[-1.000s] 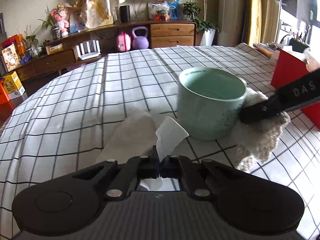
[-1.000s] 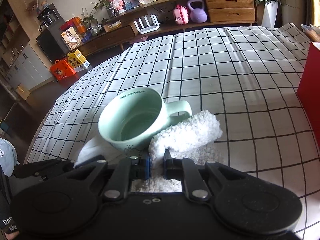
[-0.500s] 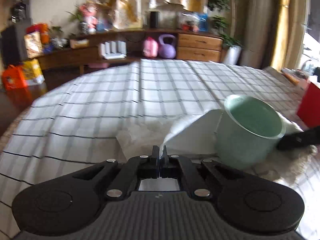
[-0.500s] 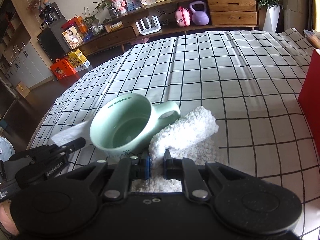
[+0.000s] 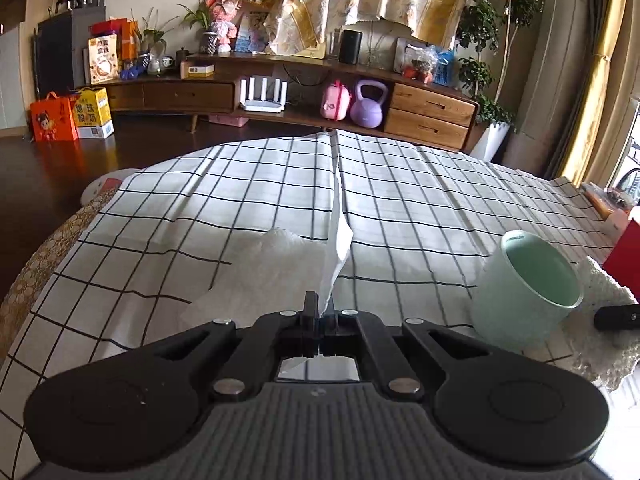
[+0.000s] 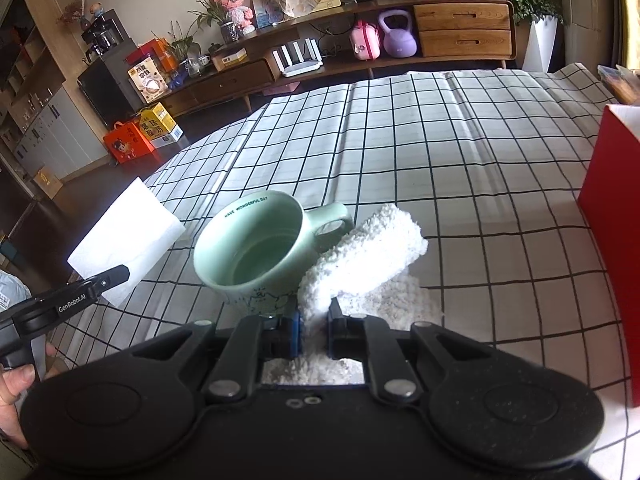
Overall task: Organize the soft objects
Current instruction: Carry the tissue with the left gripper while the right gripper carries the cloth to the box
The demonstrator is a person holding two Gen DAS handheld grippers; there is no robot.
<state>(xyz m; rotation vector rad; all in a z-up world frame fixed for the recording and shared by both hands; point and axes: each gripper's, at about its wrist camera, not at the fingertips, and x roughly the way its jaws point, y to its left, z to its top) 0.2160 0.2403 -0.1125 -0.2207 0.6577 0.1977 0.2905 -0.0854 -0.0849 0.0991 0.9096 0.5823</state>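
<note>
My left gripper (image 5: 321,311) is shut on a white paper tissue (image 5: 338,240) and holds it up edge-on above the checked cloth. In the right wrist view the tissue (image 6: 124,240) hangs as a flat sheet from the left gripper (image 6: 116,274), left of the cup. My right gripper (image 6: 314,320) is shut on a white fluffy towel (image 6: 360,256) that lies folded against the mint green cup (image 6: 256,252). In the left wrist view the cup (image 5: 528,288) stands at the right, with the towel (image 5: 608,344) under and behind it.
A second white tissue (image 5: 260,276) lies flat on the checked tablecloth (image 5: 400,208). A red box (image 6: 612,240) stands at the right edge. A wooden sideboard (image 5: 304,92) with clutter runs along the far wall.
My left gripper has lifted the tissue off the cloth and moved it left, away from the cup. My right gripper stays shut on the towel, almost still.
</note>
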